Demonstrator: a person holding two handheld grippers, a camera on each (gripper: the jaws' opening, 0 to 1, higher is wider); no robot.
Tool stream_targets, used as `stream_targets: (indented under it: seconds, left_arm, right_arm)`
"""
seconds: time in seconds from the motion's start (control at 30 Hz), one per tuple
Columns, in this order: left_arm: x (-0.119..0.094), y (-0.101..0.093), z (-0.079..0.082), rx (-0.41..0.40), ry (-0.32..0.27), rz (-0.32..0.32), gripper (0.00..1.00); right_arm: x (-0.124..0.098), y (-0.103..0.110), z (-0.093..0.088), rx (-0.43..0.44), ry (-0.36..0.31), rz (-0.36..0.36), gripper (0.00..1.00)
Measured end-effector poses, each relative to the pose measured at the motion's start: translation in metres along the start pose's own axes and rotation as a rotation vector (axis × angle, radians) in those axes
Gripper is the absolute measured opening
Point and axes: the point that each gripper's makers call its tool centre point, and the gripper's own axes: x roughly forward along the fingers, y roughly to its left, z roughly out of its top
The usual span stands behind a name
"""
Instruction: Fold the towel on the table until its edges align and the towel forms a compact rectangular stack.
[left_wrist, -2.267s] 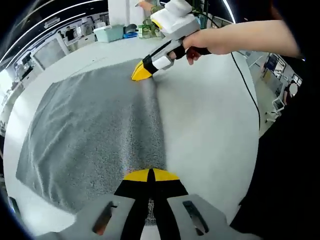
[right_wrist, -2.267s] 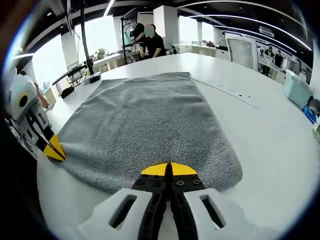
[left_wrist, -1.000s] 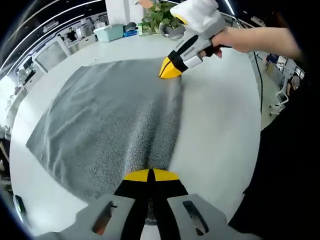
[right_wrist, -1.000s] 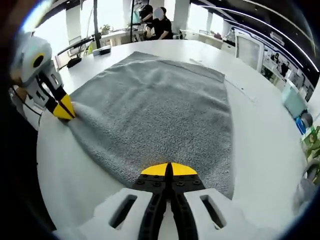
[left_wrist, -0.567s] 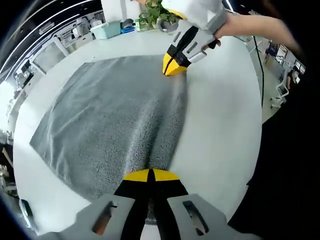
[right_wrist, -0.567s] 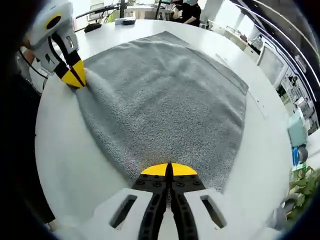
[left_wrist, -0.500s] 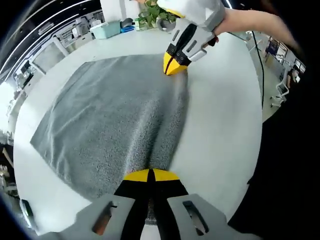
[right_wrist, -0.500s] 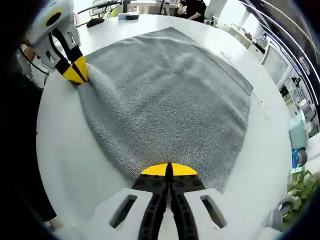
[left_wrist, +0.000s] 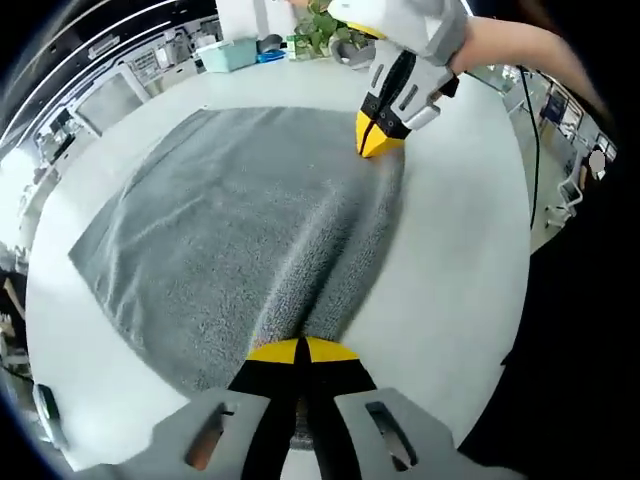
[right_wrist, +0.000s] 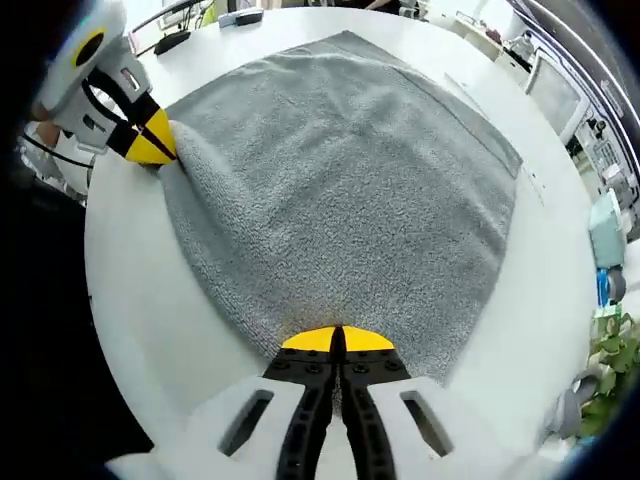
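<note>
A grey towel (left_wrist: 230, 220) lies spread on the white table (left_wrist: 450, 290), its near edge lifted off the surface. My left gripper (left_wrist: 300, 347) is shut on one near corner of the towel. In the left gripper view my right gripper (left_wrist: 372, 145) comes in at the top, shut on the other near corner, with a hand behind it. In the right gripper view the towel (right_wrist: 340, 190) hangs from my right gripper (right_wrist: 338, 338), and my left gripper (right_wrist: 150, 143) pinches the corner at the upper left.
A teal bin (left_wrist: 225, 55) and green plants (left_wrist: 320, 25) stand at the table's far edge. A black cable (left_wrist: 530, 140) runs along the table's right side. Plants (right_wrist: 615, 370) and a teal box (right_wrist: 608, 215) sit at the right in the right gripper view.
Both grippers have risen with the towel's near corners; the near edge has lifted off the table and drawn taut between them. The views now look down more steeply.
</note>
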Motion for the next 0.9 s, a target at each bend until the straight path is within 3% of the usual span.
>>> stream_targets:
  seconds: [0.37,0.47,0.73,0.9]
  left_arm:
    - [-0.002,0.005,-0.006,-0.072,0.051,-0.028,0.01]
    - [-0.002,0.005,-0.006,-0.089,0.063,-0.034,0.01]
    - [-0.003,0.008,-0.008,-0.060,0.097,-0.019,0.01]
    - [-0.005,0.012,-0.011,-0.056,0.126,-0.015,0.01]
  right_arm:
    - [-0.003,0.019,-0.006,0.055,0.001,0.008,0.00]
    - [-0.004,0.019,-0.006,0.057,-0.040,-0.025,0.00]
    - [-0.008,0.031,-0.010,0.114,-0.111,-0.015,0.00]
    - [-0.008,0.039,-0.009,0.072,-0.129,-0.002,0.00]
